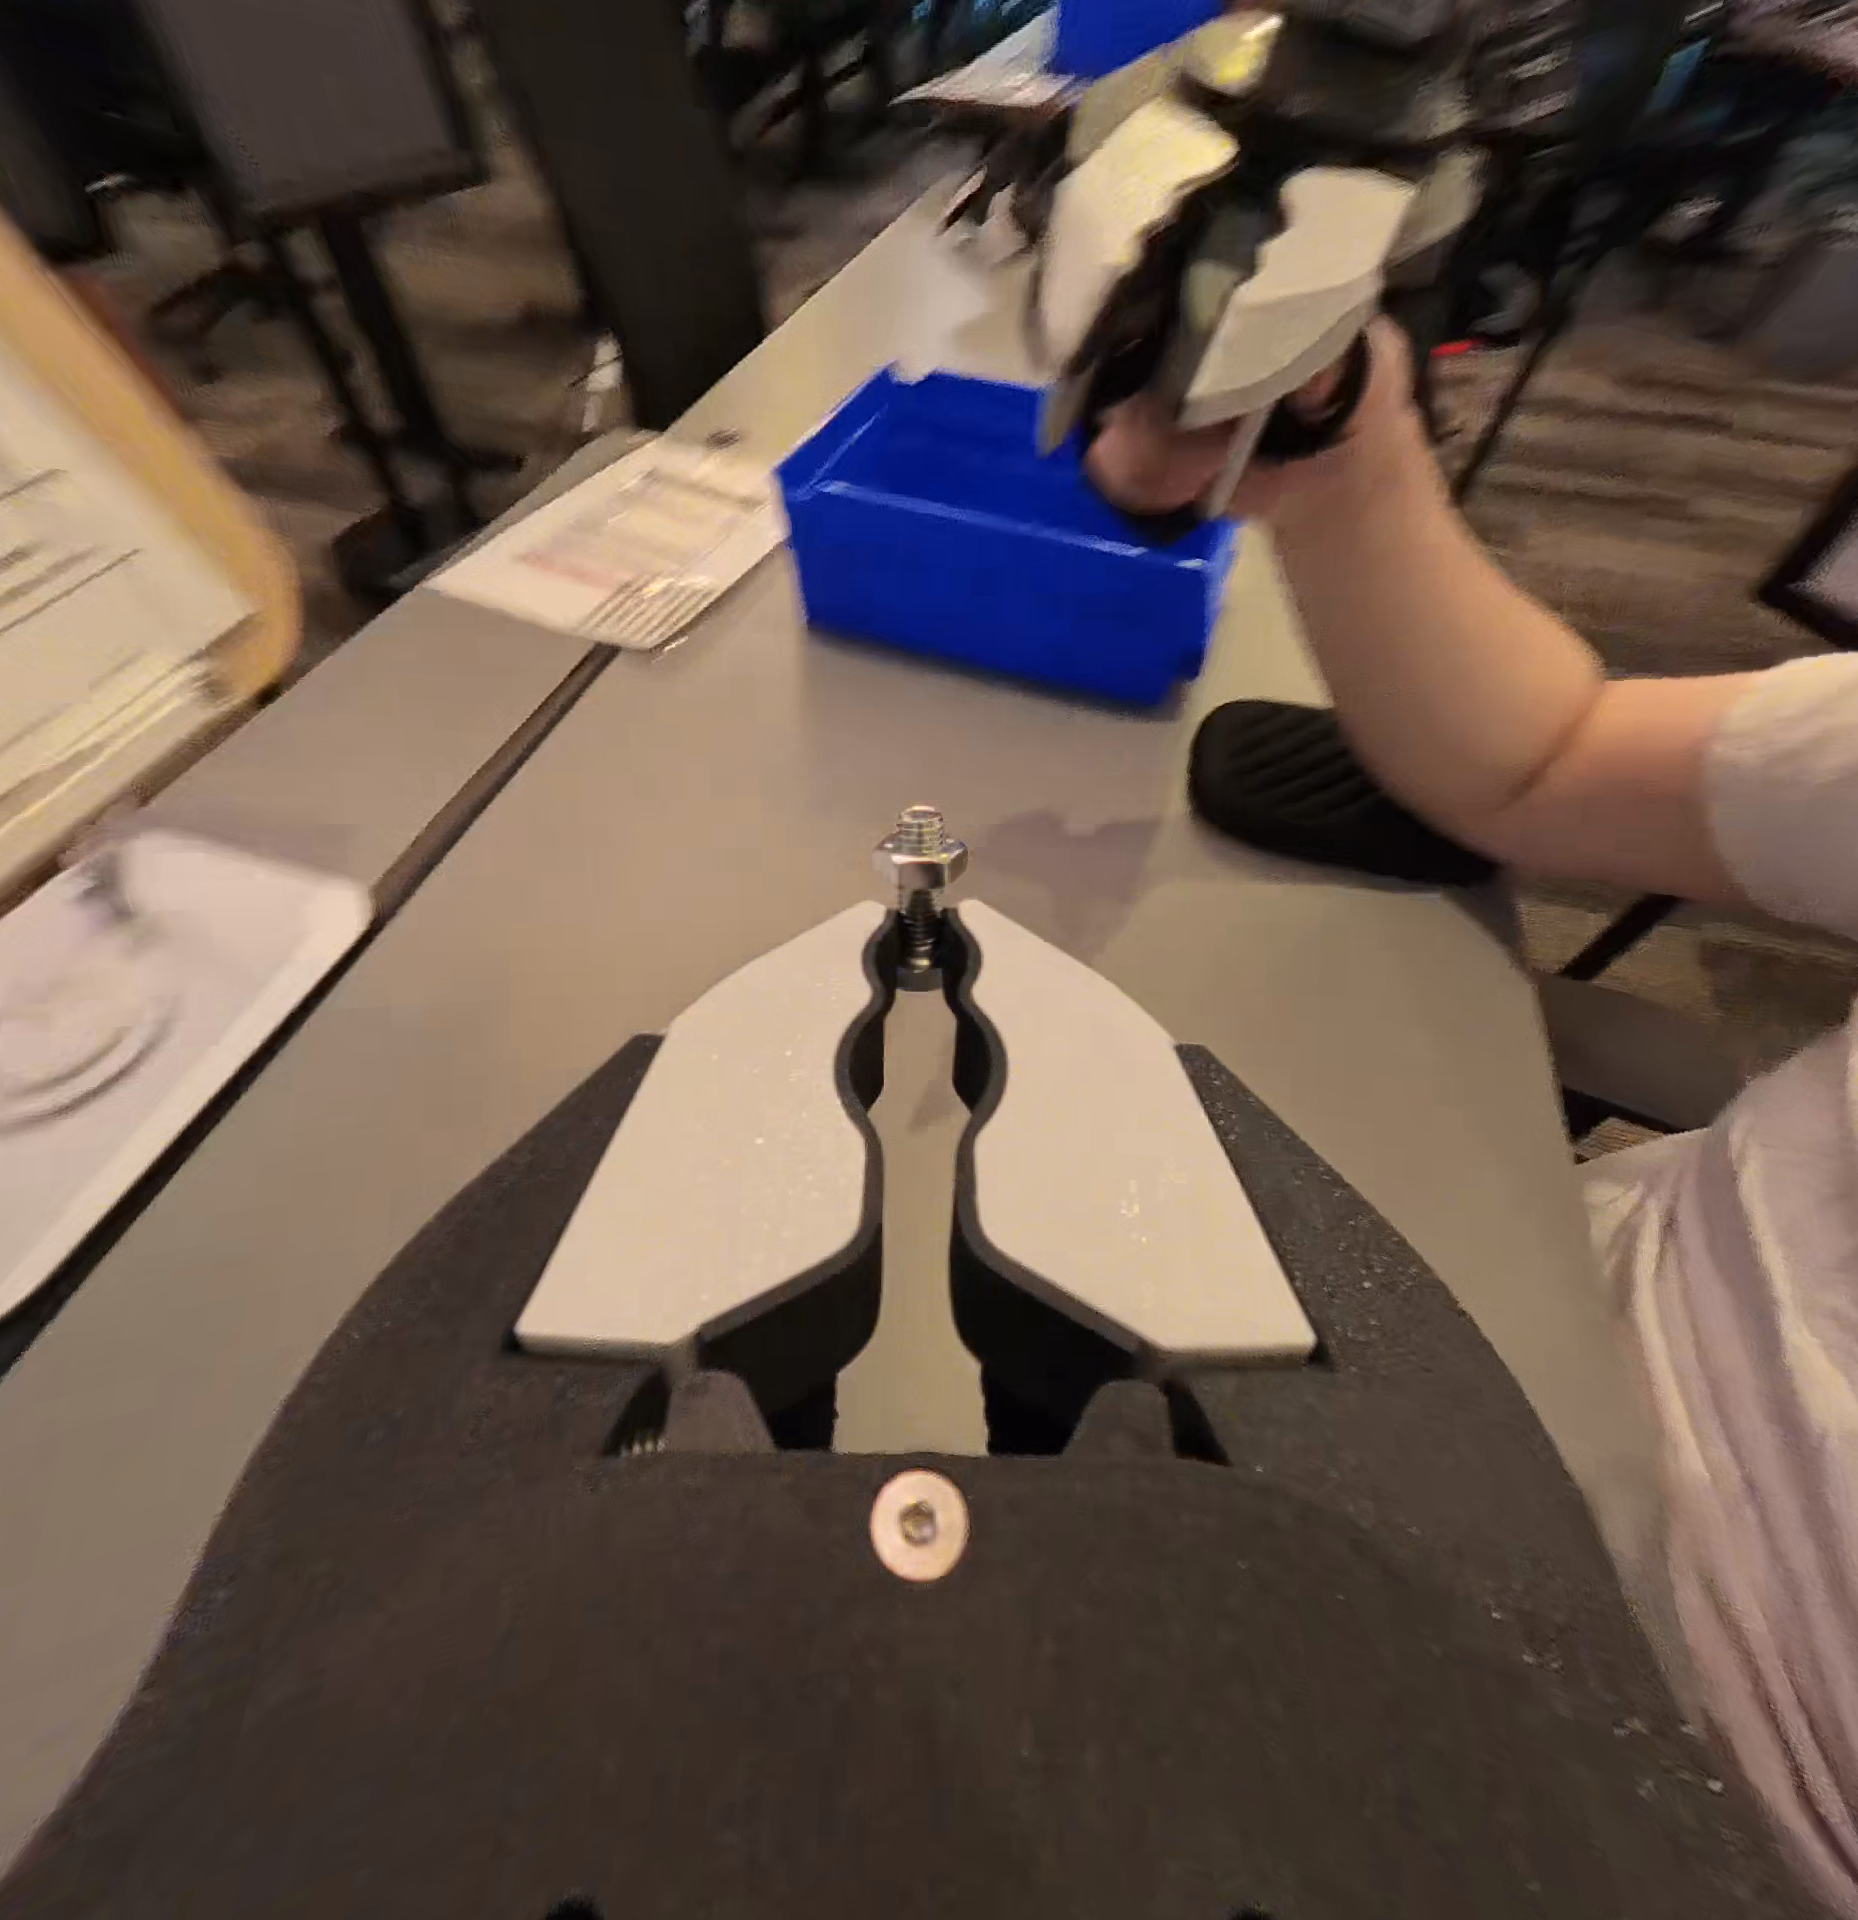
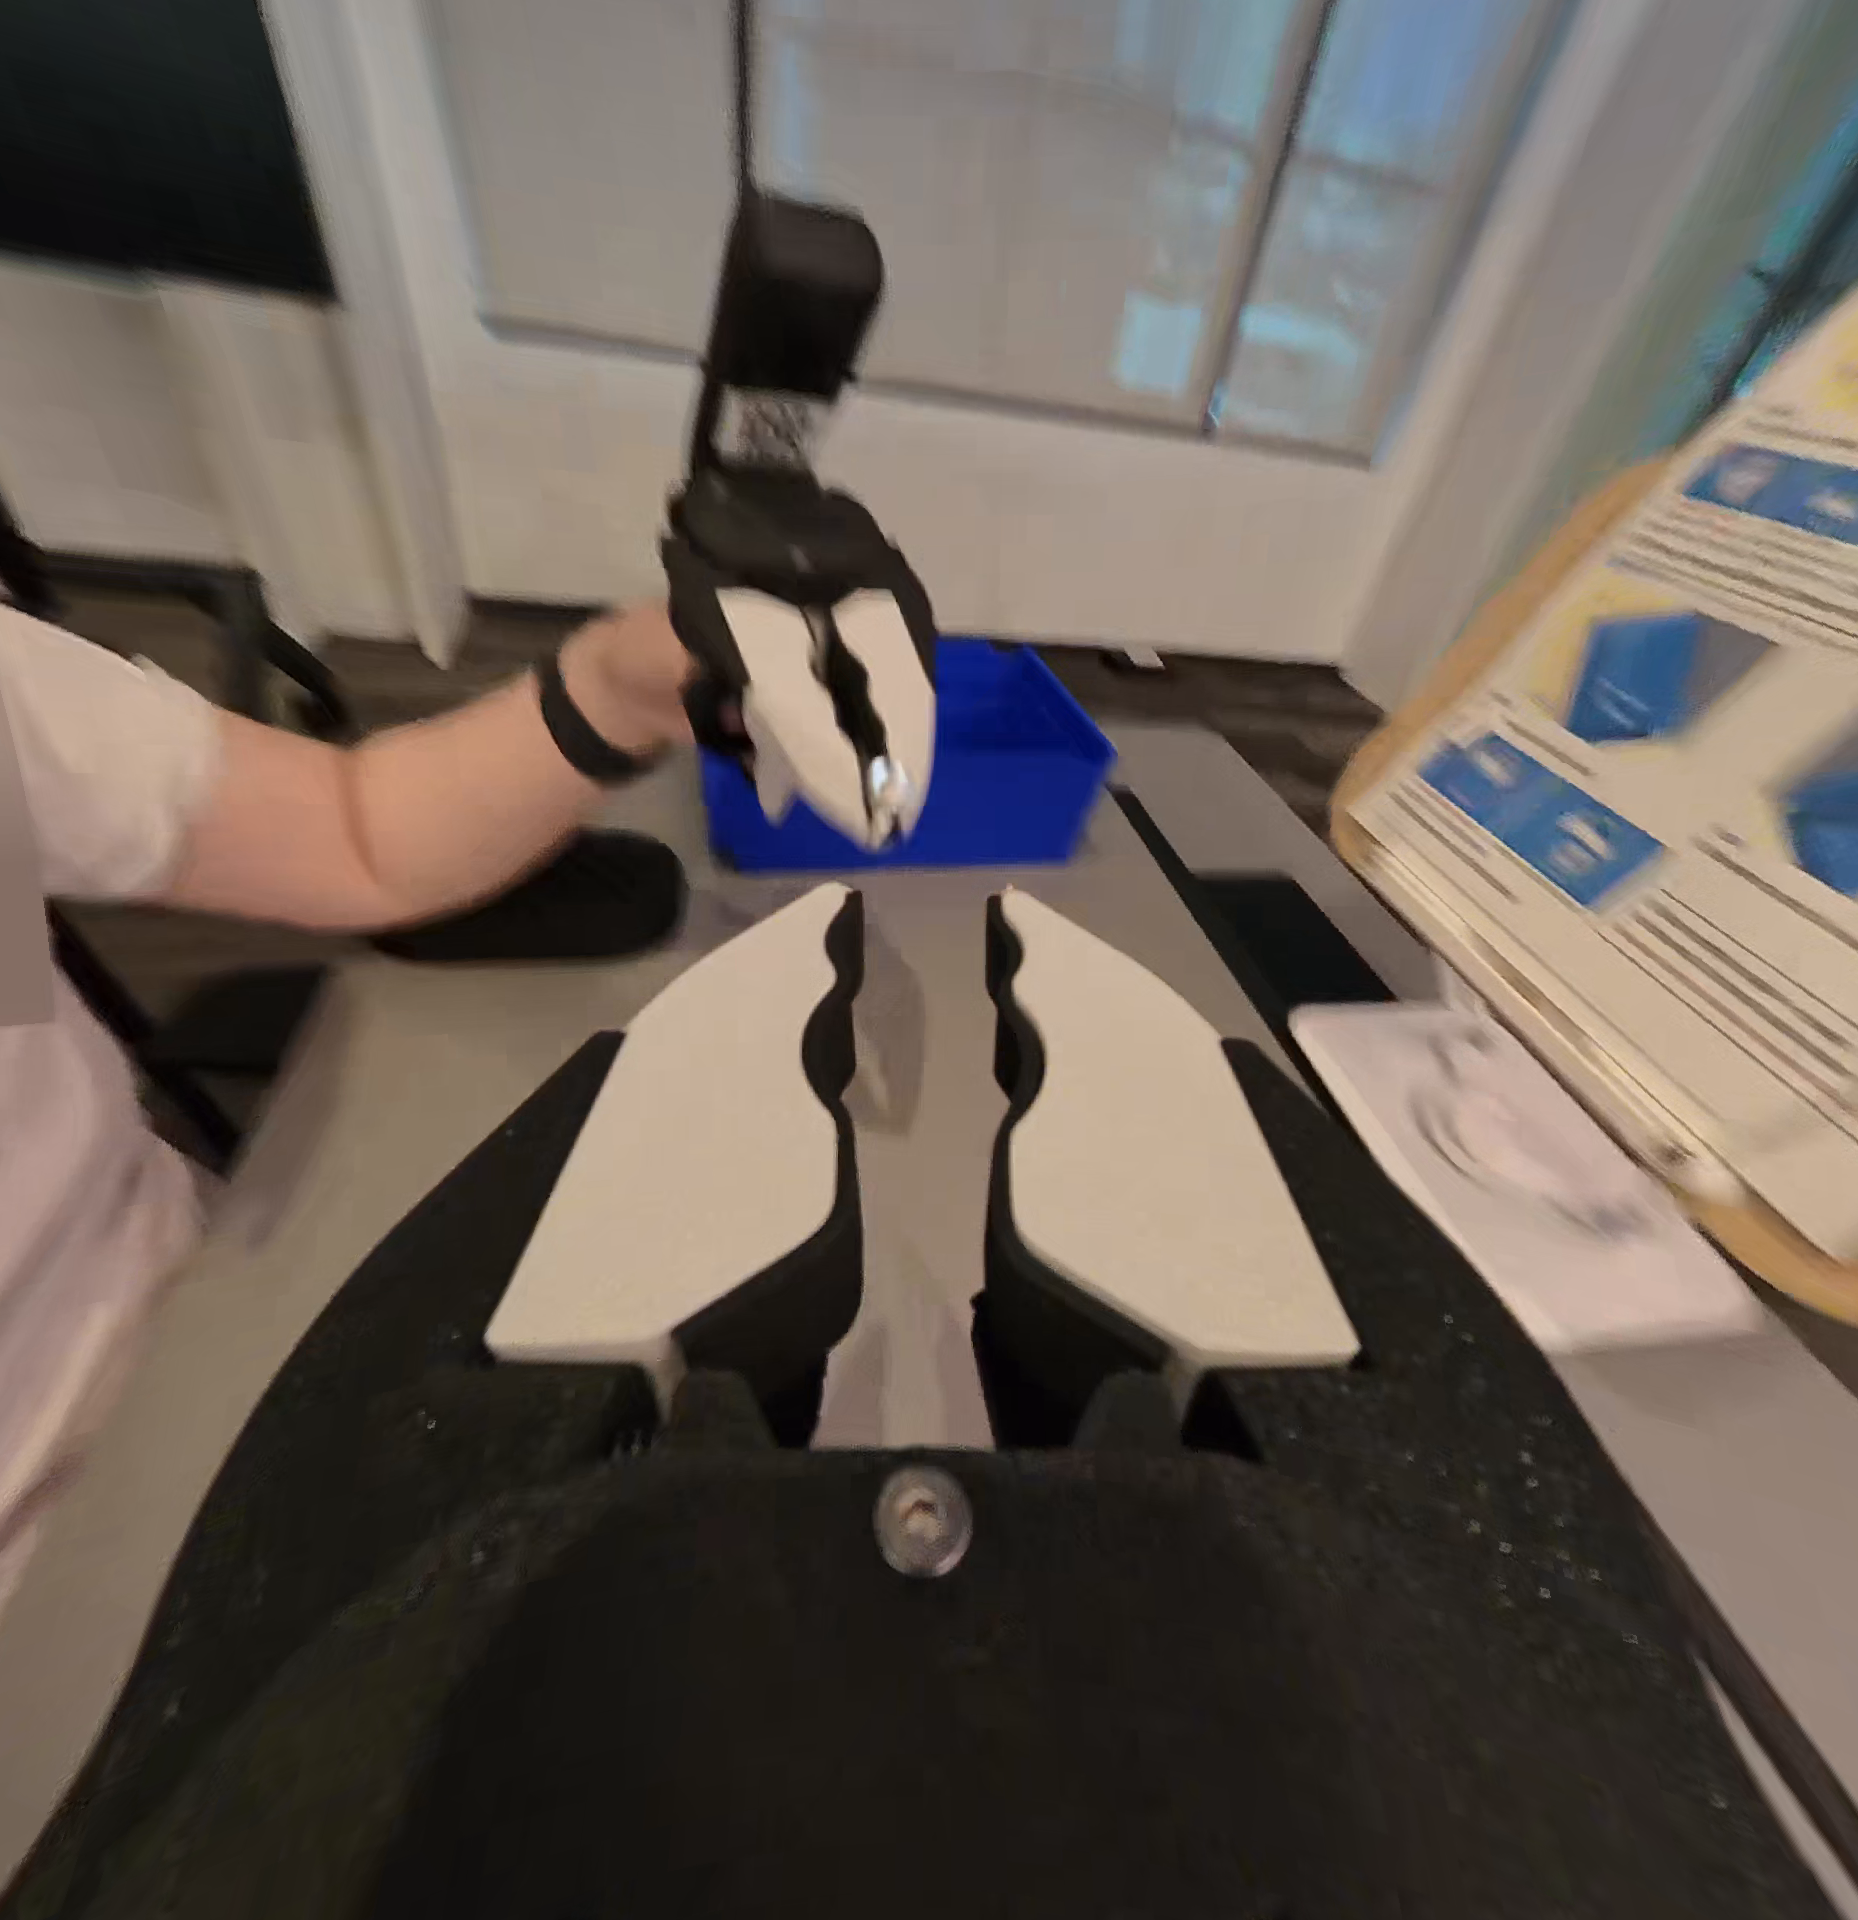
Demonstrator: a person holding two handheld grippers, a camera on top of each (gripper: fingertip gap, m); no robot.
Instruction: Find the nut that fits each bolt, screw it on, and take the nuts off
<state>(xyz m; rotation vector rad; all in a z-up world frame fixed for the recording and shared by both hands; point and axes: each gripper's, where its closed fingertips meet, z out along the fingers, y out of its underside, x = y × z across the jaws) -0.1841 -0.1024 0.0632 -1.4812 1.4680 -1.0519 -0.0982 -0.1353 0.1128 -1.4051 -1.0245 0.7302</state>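
Pinching a small silver threaded bolt (image 1: 917,914) between its fingertips, the left gripper (image 1: 917,940) has its pale grey fingers pressed nearly together on the shank, bolt pointing fwd past the tips. A silver hex nut (image 1: 920,858) sits on the thread just beyond the tips, w/ a few turns of thread showing past it. So, judging by that, one nut looks matched and run on; it's still to come off, and no other bolts or nuts show in either view, so how many remain can't be told.

Further out, the right gripper (image 2: 925,904) has its fingers spread w/ nothing between them. It's raised above and ahead-right of the left gripper, tips angled down toward it; in the right wrist view the left gripper is just ahead of the right one's tips, bolt end toward them. Likely next: close on the nut and back it off.

Person's right forearm (image 1: 1424,644) reaches up, elbow bent above the grey table (image 1: 696,810). Beyond both grippers sits a blue plastic bin (image 1: 1008,582); its contents aren't visible. Printed sheets (image 1: 624,551) lie ahead-left of the left gripper.
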